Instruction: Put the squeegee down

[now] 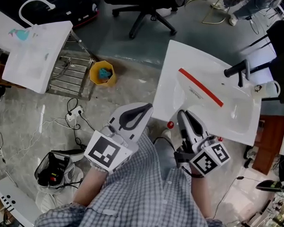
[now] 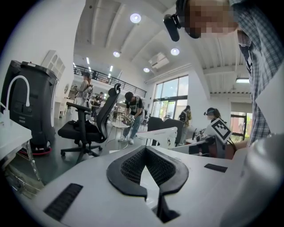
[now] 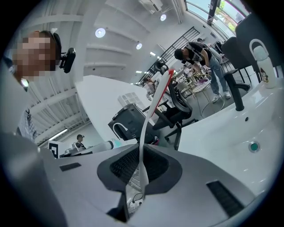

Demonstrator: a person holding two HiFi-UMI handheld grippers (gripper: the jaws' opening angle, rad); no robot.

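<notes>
The squeegee (image 1: 200,87) has a thin white handle and a long red blade. It hangs over the white sink basin (image 1: 237,113) in the head view. My right gripper (image 1: 187,117) is shut on the lower end of the handle. In the right gripper view the handle (image 3: 143,150) rises from between the jaws to the red blade (image 3: 166,76). My left gripper (image 1: 141,110) is held beside it to the left, over the floor, shut with nothing in it. In the left gripper view (image 2: 144,153) its pads meet at the tips and hold nothing.
A black faucet (image 1: 236,70) stands at the sink's far side, a white mug (image 1: 270,88) to its right. On the floor lie a yellow bucket (image 1: 102,73), cables with a power strip (image 1: 73,114) and a black bag (image 1: 53,169). A metal rack (image 1: 66,72) carries a white board.
</notes>
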